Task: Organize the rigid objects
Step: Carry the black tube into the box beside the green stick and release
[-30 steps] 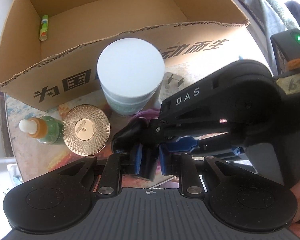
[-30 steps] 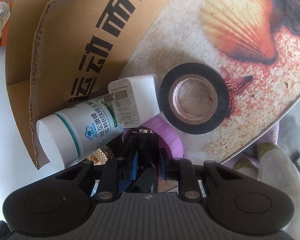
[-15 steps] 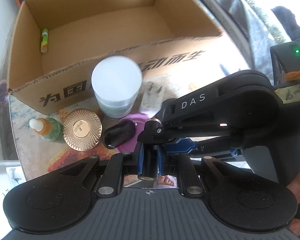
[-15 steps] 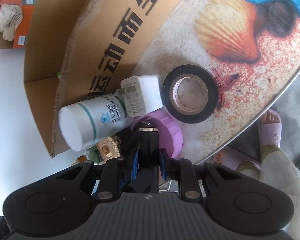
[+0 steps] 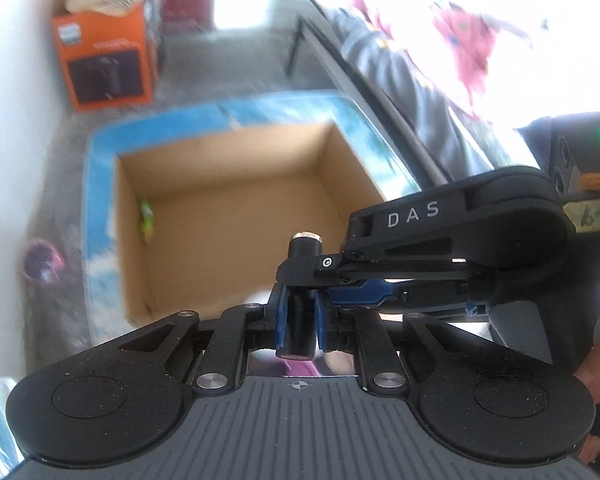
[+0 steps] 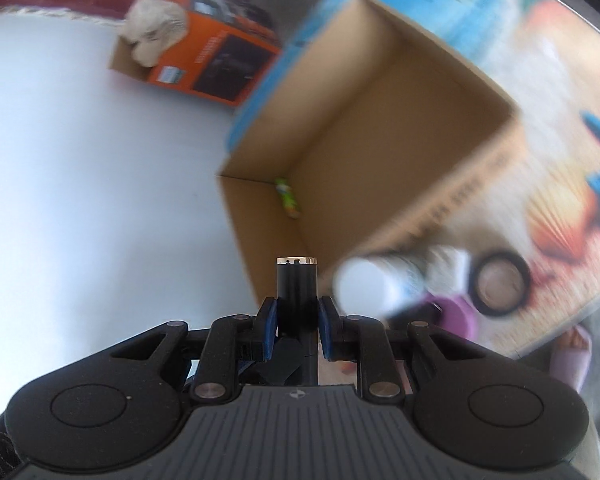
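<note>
A black tube with a metal rim (image 5: 305, 248) is held in the air by both grippers, above the near wall of an open cardboard box (image 5: 236, 148). My left gripper (image 5: 298, 324) is shut on its lower part with the blue pads (image 5: 281, 322) pressed to its sides. My right gripper (image 5: 300, 276) comes in from the right and clamps the same tube higher up. In the right wrist view the tube (image 6: 297, 280) stands upright between the right gripper (image 6: 297, 312) pads. A small green stick (image 6: 287, 198) lies in the box (image 6: 380, 100).
On the shell-print table beside the box lie a white bottle (image 6: 364, 288), a black tape roll (image 6: 500, 282) and a purple lid (image 6: 456, 316). An orange box (image 5: 104, 60) stands on the floor beyond. A person's hand (image 5: 596, 360) holds the right gripper.
Both grippers have risen together with the black tube and tilted up. The bottle, gold lid and dropper bottle have dropped out of the left view; the box now lies below.
</note>
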The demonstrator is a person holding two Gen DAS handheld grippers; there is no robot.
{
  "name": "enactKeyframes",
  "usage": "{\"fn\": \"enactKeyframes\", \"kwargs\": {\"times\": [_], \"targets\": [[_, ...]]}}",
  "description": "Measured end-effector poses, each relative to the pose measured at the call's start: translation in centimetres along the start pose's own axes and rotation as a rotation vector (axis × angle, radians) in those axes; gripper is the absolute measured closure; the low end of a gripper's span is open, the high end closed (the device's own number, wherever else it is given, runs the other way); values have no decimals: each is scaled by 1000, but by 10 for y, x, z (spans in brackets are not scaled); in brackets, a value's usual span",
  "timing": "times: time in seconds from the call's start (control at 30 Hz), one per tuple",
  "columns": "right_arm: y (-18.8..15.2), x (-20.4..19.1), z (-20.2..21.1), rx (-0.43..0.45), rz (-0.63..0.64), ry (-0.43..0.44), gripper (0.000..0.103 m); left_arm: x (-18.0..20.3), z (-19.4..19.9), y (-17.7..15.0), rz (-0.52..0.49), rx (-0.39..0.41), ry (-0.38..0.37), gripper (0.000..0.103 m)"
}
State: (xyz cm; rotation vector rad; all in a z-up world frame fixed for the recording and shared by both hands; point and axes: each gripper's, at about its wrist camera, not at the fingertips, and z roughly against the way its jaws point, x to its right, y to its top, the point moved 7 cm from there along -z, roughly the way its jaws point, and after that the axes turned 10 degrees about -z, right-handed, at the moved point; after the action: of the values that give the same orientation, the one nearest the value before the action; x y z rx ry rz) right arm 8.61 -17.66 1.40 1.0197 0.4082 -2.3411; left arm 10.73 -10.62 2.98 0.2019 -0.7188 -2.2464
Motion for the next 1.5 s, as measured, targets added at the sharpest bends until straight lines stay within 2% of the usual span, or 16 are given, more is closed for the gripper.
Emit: {"fn": "enactKeyframes", "kwargs": {"times": [0.17, 0.37, 0.6, 0.9, 1.1, 1.23, 1.37, 1.5], "targets": [[25, -37, -42, -56, 79, 28, 79, -34, -16, 19, 30, 19, 91, 89], [48, -47, -111, -167, 143, -41, 79, -69, -64, 18, 74, -77, 170, 89], [63, -31, -176, -286, 135, -121, 79, -101, -102, 9, 162, -171, 185, 89], [70, -9, -227, -355, 123, -185, 79, -122, -133, 0, 220, -284, 198, 88], [65, -6, -239, -377, 135, -198, 78, -124, -125, -6, 252, -295, 183, 83], [63, -6, -241, -376, 142, -202, 77, -123, -116, -8, 279, -271, 154, 80], [66, -13, -225, -352, 133, -166, 77, -121, -99, -4, 293, -211, 135, 76], [71, -21, -191, -315, 109, -105, 77, -117, -80, 3, 306, -134, 103, 73]]}}
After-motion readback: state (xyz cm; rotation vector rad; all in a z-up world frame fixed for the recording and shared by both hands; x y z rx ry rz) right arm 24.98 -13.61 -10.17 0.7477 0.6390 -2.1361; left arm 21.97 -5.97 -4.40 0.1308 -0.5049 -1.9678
